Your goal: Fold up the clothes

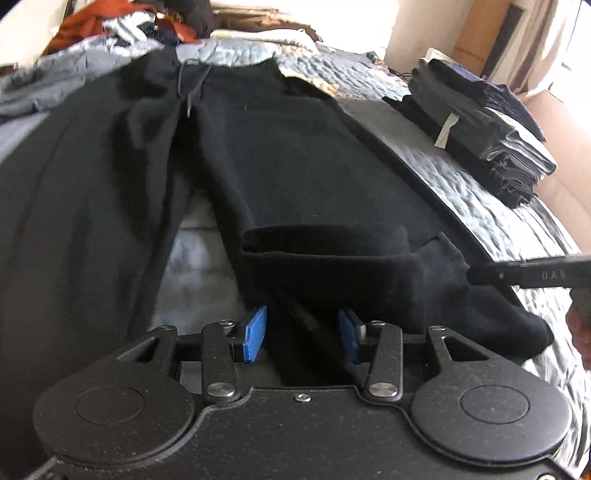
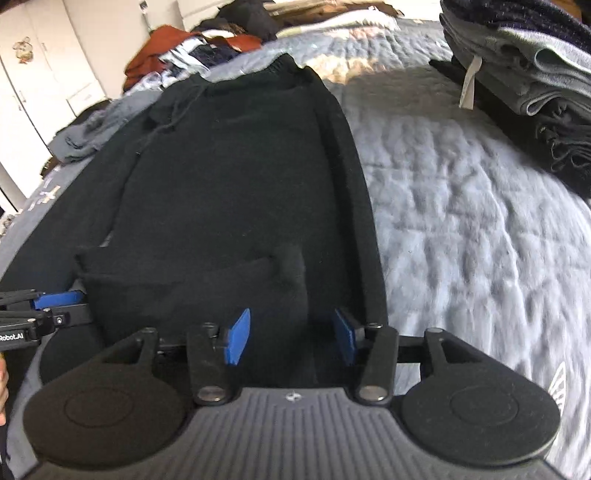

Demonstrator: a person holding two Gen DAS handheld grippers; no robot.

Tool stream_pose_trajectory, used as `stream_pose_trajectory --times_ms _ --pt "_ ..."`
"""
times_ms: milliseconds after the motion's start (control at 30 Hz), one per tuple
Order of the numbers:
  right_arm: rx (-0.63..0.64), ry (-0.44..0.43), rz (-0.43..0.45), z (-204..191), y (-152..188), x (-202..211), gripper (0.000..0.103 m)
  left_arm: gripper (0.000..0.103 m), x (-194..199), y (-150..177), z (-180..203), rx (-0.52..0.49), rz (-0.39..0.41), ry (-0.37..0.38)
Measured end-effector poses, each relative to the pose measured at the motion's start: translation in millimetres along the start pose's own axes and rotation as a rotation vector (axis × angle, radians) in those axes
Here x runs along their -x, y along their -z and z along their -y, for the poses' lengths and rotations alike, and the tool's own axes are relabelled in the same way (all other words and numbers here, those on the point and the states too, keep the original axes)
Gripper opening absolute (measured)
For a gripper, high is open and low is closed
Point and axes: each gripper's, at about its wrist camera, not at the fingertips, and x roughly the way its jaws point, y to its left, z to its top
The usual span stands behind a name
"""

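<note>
- A pair of black trousers (image 1: 280, 155) lies spread lengthwise on the grey quilted bed cover (image 2: 461, 206), waistband and drawstring (image 1: 190, 88) at the far end, legs running toward the cameras — a flat layout that suits a fold made from the hem end.
- The nearer leg's cuff (image 1: 325, 254) is turned back on itself, and both tools sit at that end, one toward each side of it; I judge this spacing is meant to keep the hem level while it is carried up toward the waist.
- The left gripper (image 1: 302, 334) has its blue pads (image 1: 255, 332) spread, with dark cloth running between them but not pinched — released, as far as the wrist view shows.
- The right gripper (image 2: 291, 341) is likewise parted, its pads on either side of the black fabric below it; no clamp on the cloth is visible.
- With both released over the fabric, the moment reads as a grasp being lined up or just let go — I cannot tell which.
- The other leg (image 1: 74, 192) lies apart to the left with bare quilt showing between the two, so the legs are not yet stacked.
- A stack of folded clothes (image 1: 487, 129) sits well apart at the right edge of the bed, likely the finished pile; a heap of unfolded garments (image 1: 122, 29) lies beyond the waistband.
</note>
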Motion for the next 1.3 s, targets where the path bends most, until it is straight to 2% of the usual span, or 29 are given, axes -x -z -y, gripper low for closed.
stream_pose_trajectory --times_ms 67,133,200,233,367,500,533,600,700,733,800,833,867,933,1033,1200,1300 --pt "-0.014 -0.002 -0.011 2 1 -5 0.049 0.037 -4 2 -3 0.015 -0.005 0.015" --pt "-0.022 -0.004 -0.019 2 2 -9 0.048 0.024 -7 4 -4 0.007 -0.005 0.005" --pt "-0.048 -0.006 -0.027 4 2 -10 0.026 0.014 -5 5 -5 -0.004 0.011 -0.004" --pt "-0.074 -0.015 -0.036 5 1 -11 0.009 0.011 -2 5 -6 -0.003 0.024 0.000" --pt "-0.110 -0.041 -0.007 1 -1 -4 0.005 0.008 10 2 -5 -0.005 0.073 0.019" --pt "-0.149 -0.062 0.096 1 -8 17 0.005 0.004 25 -3 -5 -0.031 0.139 -0.001" --pt "-0.155 -0.061 0.113 1 -10 19 0.005 0.000 30 -6 -5 -0.036 0.169 -0.016" --pt "-0.157 -0.052 0.127 2 -15 18 0.005 0.000 38 -15 -7 -0.042 0.217 -0.033" --pt "-0.159 -0.037 0.149 4 -22 17 0.005 0.000 28 -38 -17 -0.004 0.134 0.042" --pt "-0.160 -0.033 0.156 4 -24 17 0.005 0.000 26 -42 -18 -0.013 0.127 0.043" --pt "-0.162 -0.023 0.170 5 -28 16 0.005 0.006 23 -43 -16 -0.077 0.139 -0.002" --pt "-0.163 -0.018 0.177 6 -31 15 0.005 0.017 20 -41 -16 -0.087 0.133 -0.013" --pt "-0.164 -0.014 0.184 6 -33 15 0.005 0.034 16 -38 -16 -0.084 0.130 -0.016" --pt "-0.166 -0.004 0.198 7 -37 14 0.005 0.051 8 -33 -17 -0.078 0.133 -0.009" --pt "-0.184 0.006 0.213 7 -21 9 0.005 0.052 -7 -28 -13 -0.121 0.122 -0.025" --pt "-0.208 0.028 0.237 8 -9 9 0.005 0.045 -30 -29 1 -0.238 0.107 -0.071" --pt "-0.227 0.023 0.262 10 -10 14 0.005 0.040 -40 -28 2 -0.228 0.100 -0.068"
